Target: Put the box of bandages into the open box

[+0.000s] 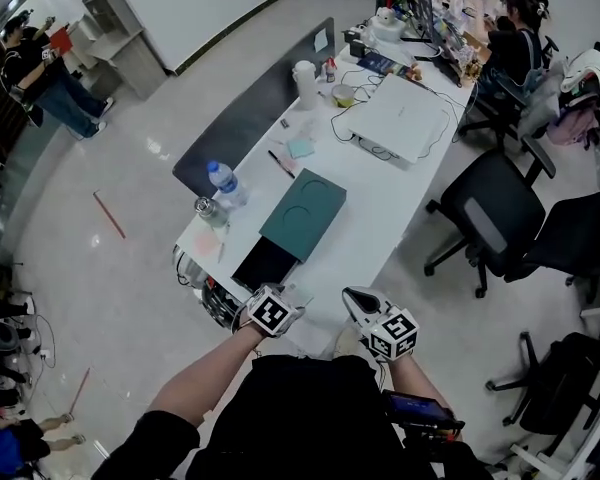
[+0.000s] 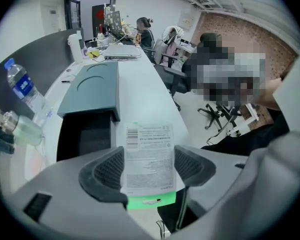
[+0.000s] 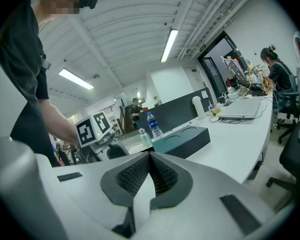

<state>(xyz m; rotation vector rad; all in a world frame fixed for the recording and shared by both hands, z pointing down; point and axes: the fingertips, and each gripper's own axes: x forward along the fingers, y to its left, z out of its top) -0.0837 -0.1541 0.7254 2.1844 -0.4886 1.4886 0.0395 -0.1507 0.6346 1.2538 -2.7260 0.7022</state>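
Note:
In the left gripper view, the box of bandages (image 2: pixel 149 154) is white with small print, a barcode and a green lower edge. My left gripper (image 2: pixel 149 165) is shut on it, one dark pad on each side. Just beyond it on the white table lies the open box (image 2: pixel 90 86), teal, its lid slid back over a dark cavity (image 2: pixel 85 134). In the head view, the left gripper (image 1: pixel 280 303) hovers at the table's near end, right by the open box (image 1: pixel 302 215). My right gripper (image 1: pixel 365 306) floats beside it off the table's corner, its jaws (image 3: pixel 150 171) shut on nothing.
A water bottle (image 1: pixel 225 183) and a small glass jar (image 1: pixel 208 208) stand left of the open box, against a grey partition (image 1: pixel 250 103). Farther along the table (image 1: pixel 380 218) are a laptop (image 1: pixel 400 118), cables and cups. Office chairs (image 1: pixel 490 218) stand on the right. A person (image 1: pixel 515 38) sits at the far end.

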